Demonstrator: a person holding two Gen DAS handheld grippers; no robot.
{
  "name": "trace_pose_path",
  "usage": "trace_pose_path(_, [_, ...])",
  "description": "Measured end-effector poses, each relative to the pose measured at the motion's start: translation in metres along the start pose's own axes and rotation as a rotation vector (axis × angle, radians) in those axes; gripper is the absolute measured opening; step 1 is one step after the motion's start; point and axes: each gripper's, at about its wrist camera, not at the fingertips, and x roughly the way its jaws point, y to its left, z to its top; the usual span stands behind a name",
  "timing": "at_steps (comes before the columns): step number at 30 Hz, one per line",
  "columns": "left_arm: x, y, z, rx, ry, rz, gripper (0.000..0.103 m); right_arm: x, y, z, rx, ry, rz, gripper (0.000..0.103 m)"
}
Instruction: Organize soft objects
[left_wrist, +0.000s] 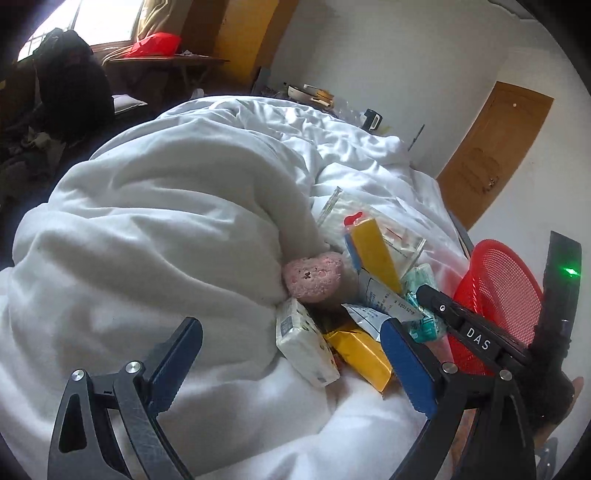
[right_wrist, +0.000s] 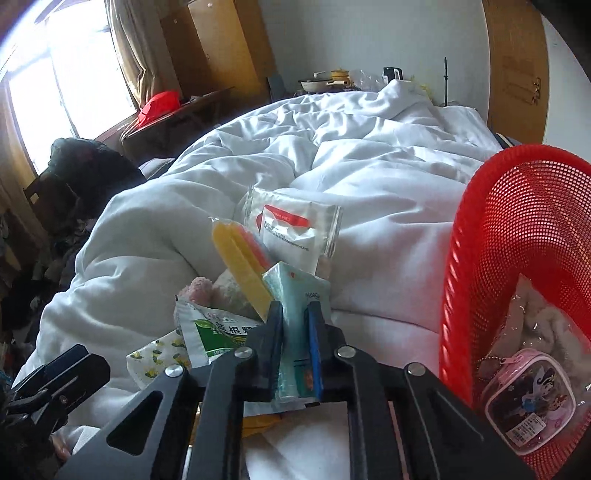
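On a rumpled white duvet (left_wrist: 155, 206), the left gripper (left_wrist: 291, 358) hangs with its blue-padded fingers spread wide and nothing between them, above a heap of small soft packs. Left to right in the left wrist view, the heap holds a white tissue pack printed with lemons (left_wrist: 304, 343), a pink sponge (left_wrist: 314, 275) tucked against a fold of the duvet, a gold packet (left_wrist: 360, 352) lying flat, and a yellow packet (left_wrist: 373, 247) leaning upward over a clear plastic bag (left_wrist: 388, 221).

Further right, the right gripper (right_wrist: 295, 343) is clamped on a teal tissue pack (right_wrist: 295, 295), which stands upright between its two fingers at the near edge of the heap. Beside it in the right wrist view lie a green-and-white medicine sachet (right_wrist: 212, 328) and a sealed white pouch with a red stripe (right_wrist: 291, 229).

At the far right stands a red mesh basket (right_wrist: 517, 206), just beside the heap. Inside it lie a pink zip pouch with a cartoon print (right_wrist: 532, 402) and some pale fluffy fabric (right_wrist: 543, 321).
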Motion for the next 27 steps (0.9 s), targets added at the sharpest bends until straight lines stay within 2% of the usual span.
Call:
trace_pose_path(5, [0.005, -0.010, -0.002, 0.048, 0.035, -0.027, 0.098, -0.027, -0.004, -0.008, 0.011, -0.089, 0.011, 0.011])
trace_pose_path(7, [0.005, -0.013, -0.002, 0.061, 0.038, -0.043, 0.092, -0.035, -0.007, -0.014, 0.006, -0.109, 0.017, 0.011])
trace_pose_path(9, [0.007, -0.017, -0.003, 0.075, 0.050, -0.053, 0.082, -0.040, -0.011, -0.020, 0.009, -0.120, 0.023, 0.011])
trace_pose_path(14, [0.020, -0.019, -0.004, 0.078, 0.126, -0.084, 0.066, -0.040, -0.020, -0.024, 0.039, -0.117, 0.034, 0.011])
trace_pose_path(17, [0.025, -0.017, -0.004, 0.067, 0.154, -0.087, 0.066, -0.041, -0.016, -0.026, 0.028, -0.120, 0.026, 0.011])
trace_pose_path(23, [0.037, -0.006, -0.004, -0.013, 0.202, -0.042, 0.066, -0.044, -0.011, -0.027, 0.006, -0.119, 0.016, 0.011])
trace_pose_path(27, [0.052, -0.011, -0.001, -0.014, 0.249, -0.053, 0.065, -0.055, -0.013, -0.021, -0.013, -0.128, 0.013, 0.011])
